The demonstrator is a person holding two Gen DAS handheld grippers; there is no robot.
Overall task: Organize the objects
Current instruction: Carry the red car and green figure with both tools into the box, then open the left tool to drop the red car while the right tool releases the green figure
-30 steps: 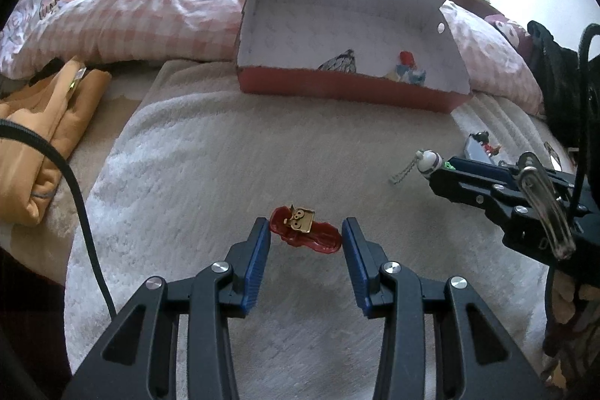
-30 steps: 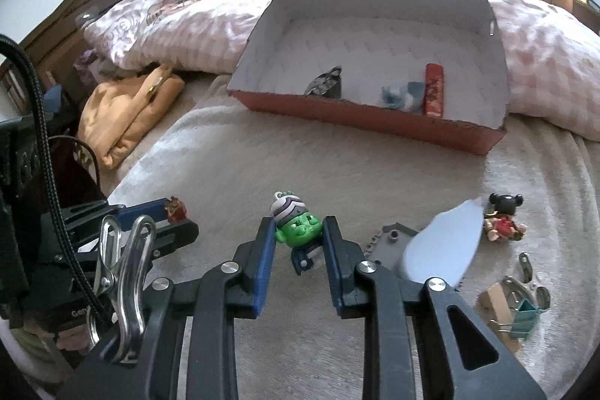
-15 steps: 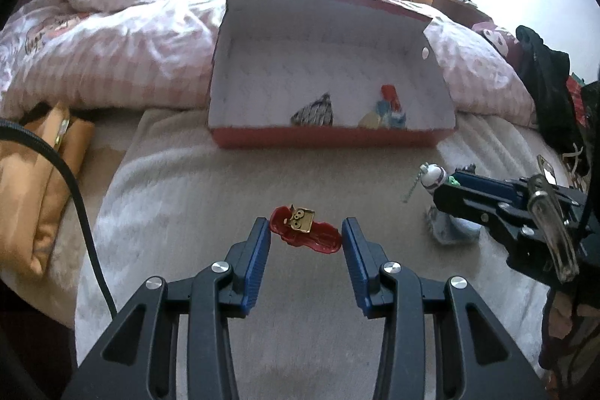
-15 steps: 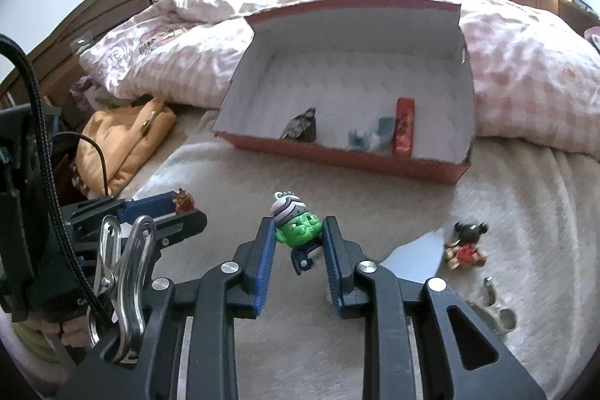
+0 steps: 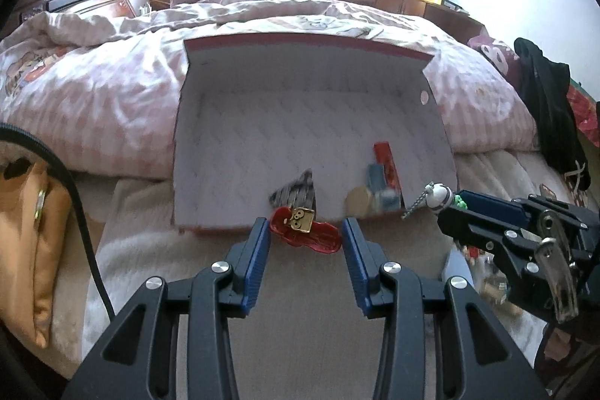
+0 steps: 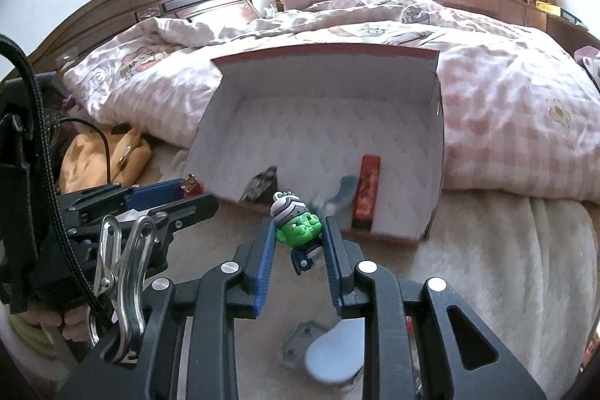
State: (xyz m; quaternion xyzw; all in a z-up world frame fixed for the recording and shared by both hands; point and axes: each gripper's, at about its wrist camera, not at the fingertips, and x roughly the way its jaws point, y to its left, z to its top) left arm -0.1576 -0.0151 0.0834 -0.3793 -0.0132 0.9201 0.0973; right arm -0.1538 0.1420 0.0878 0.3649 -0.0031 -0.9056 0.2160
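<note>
My left gripper [image 5: 305, 237] is shut on a red toy with a gold face plate [image 5: 305, 233], carried in the air just before the near wall of the open red box [image 5: 285, 62]. To its right my right gripper [image 5: 459, 205] appears side-on. In the right wrist view the right gripper [image 6: 299, 235] is shut on a green-faced keychain figure [image 6: 298, 225], also held up near the box [image 6: 326, 57] front. The left gripper [image 6: 187, 192] shows at the left there. Inside the box lie a dark patterned piece [image 5: 296, 192], blue items [image 5: 378, 182] and a red bar [image 6: 367, 188].
The box rests on a cream blanket [image 5: 150, 242] against a pink checked quilt [image 5: 93, 107]. An orange bag [image 5: 26, 242] lies at the left. A grey paddle-shaped item [image 6: 332, 353] sits below my right gripper. Dark clothing [image 5: 543, 107] hangs at the right; a wooden headboard [image 6: 150, 2] stands behind.
Both grippers have risen and advanced toward the box, each still holding its toy. The box now looms larger and nearer, and the loose items on the blanket have dropped out of sight.
</note>
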